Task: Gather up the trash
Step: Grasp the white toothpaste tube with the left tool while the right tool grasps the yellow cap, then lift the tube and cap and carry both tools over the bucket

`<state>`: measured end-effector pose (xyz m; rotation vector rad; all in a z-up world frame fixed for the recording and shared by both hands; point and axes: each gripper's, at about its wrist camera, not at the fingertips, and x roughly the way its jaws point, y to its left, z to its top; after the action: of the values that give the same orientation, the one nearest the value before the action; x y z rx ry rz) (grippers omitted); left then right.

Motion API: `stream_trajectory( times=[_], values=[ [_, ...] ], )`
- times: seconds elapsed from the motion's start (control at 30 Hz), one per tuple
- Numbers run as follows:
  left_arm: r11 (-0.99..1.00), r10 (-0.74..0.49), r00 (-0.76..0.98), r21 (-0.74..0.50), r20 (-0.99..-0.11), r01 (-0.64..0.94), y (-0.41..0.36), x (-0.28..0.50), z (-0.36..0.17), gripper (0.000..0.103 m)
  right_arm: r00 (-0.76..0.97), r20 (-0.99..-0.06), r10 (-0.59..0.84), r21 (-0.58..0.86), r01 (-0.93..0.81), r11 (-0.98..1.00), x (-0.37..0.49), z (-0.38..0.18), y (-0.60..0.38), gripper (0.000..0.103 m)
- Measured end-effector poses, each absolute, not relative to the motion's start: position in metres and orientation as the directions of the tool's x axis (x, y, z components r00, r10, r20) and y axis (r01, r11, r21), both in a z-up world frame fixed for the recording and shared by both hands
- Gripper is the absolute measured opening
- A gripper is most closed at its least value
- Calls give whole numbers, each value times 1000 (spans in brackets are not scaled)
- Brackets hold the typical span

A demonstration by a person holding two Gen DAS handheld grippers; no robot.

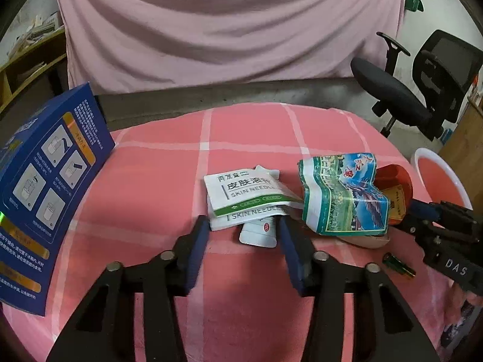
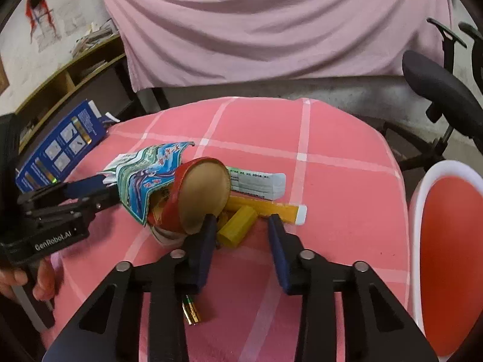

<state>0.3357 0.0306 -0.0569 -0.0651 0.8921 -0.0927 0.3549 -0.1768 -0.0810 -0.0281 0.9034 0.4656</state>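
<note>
Trash lies on a pink checked cloth (image 1: 157,181). In the left wrist view my left gripper (image 1: 244,223) is open, its fingers either side of a small white packet (image 1: 260,235) under white "SKIN NEEDLE" sachets (image 1: 246,194). A crumpled blue-green bag (image 1: 341,193) and a red paper cup (image 1: 395,181) lie to the right. In the right wrist view my right gripper (image 2: 242,221) is open around a yellow block (image 2: 238,226), beside the tipped red cup (image 2: 200,196), a long yellow box (image 2: 271,209) and a white medicine box (image 2: 259,181).
A blue carton (image 1: 45,187) stands at the left edge. A white-rimmed red bin (image 2: 449,259) sits at the right. A green battery (image 2: 190,313) lies under my right gripper. Pink drape (image 1: 226,24) and a black office chair (image 1: 422,90) stand behind.
</note>
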Motion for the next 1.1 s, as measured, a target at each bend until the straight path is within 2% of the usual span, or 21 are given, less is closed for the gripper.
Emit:
stream_trajectory(
  times=[0.13,0.17,0.23,0.33,0.73,1.1],
  values=[
    [993,-119,625,-102,-771,62,29,335,-58,22,515,-764,388,189,-397,898,357,-82,-179,29],
    [993,-119,626,-98,-771,68,29,333,-58,22,514,-764,390,192,-396,898,357,-82,-180,28],
    [993,-118,628,-84,-769,84,25,333,-58,21,511,-764,395,198,-396,897,358,-82,-179,18],
    [993,-112,632,-61,-767,102,20,329,-58,21,506,-763,402,206,-399,894,358,-83,-180,15],
    [985,-166,633,-152,-756,77,22,291,-51,20,503,-749,432,227,-418,880,346,-78,-190,14],
    [991,-94,749,-131,-655,10,8,242,-31,19,575,-648,500,249,-460,852,317,-57,-206,14]
  ],
)
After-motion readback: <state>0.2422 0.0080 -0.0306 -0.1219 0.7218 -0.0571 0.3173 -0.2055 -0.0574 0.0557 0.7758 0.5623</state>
